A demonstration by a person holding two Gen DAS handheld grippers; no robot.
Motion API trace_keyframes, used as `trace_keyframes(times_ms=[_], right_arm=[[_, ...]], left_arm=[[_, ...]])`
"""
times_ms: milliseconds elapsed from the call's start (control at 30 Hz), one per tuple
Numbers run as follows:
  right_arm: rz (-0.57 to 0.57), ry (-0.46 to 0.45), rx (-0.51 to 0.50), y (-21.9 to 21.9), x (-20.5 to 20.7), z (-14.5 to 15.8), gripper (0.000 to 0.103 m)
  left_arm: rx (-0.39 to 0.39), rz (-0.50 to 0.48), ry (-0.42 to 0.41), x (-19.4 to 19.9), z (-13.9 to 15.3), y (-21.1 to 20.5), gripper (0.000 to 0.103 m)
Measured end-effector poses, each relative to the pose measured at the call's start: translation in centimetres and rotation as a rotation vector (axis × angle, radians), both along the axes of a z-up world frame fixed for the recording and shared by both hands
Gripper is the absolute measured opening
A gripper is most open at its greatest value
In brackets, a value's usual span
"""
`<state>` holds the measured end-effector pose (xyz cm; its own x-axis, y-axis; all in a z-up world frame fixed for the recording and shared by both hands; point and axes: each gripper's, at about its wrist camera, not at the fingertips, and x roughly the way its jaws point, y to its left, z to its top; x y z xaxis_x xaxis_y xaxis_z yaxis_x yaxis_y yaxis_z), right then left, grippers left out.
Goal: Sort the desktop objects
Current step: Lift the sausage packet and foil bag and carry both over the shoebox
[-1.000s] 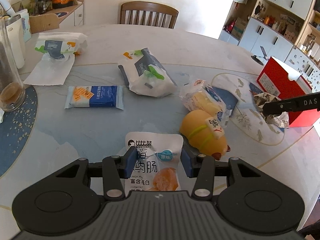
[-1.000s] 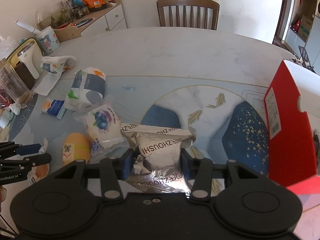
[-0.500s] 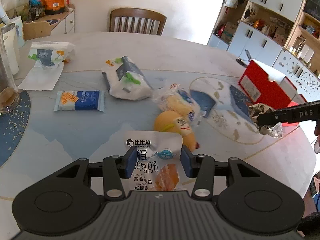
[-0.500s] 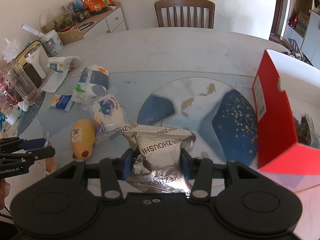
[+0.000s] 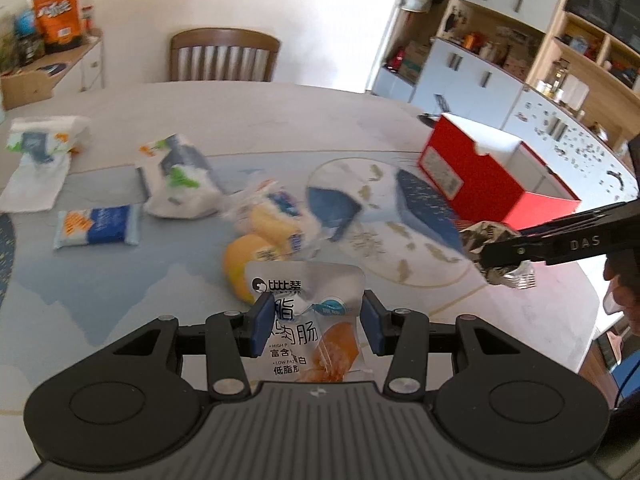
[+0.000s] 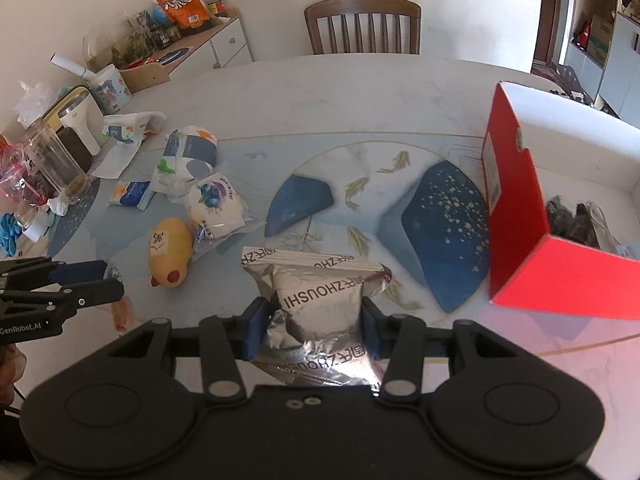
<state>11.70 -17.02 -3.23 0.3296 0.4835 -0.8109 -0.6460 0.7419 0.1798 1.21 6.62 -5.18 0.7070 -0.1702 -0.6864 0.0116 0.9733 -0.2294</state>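
My left gripper is shut on a white sausage packet with an orange picture, held above the table's near edge. My right gripper is shut on a silver foil snack bag, held above the table left of the open red box. The box holds dark items inside. In the left wrist view the right gripper with the foil bag hangs in front of the red box. A yellow pig-shaped toy and a bagged blueberry bun lie on the table.
Two tissue packs and a small blue-white pack lie on the left half. A glass jar, a white appliance and clutter stand at the far left edge. A wooden chair stands behind the table.
Both grippers have risen and pulled back with their packets held. The left view has swung right; the red box now shows more of its open inside in the right wrist view.
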Motion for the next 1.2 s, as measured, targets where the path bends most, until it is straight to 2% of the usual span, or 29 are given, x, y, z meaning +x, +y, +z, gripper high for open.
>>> trace_keyframes(times_ms=[567,1200], right_arm=[[-0.049,-0.041,0.029,-5.2,0.3,2.0,0.047],[-0.119,-0.116,0.035,-12.0,3.8,4.5,0.047]], left_arm=[[0.026,-0.161,-0.064,3.0,3.2,-6.9,0.044],[0.065,-0.286,-0.134,8.1,6.4,-14.6,0.045]])
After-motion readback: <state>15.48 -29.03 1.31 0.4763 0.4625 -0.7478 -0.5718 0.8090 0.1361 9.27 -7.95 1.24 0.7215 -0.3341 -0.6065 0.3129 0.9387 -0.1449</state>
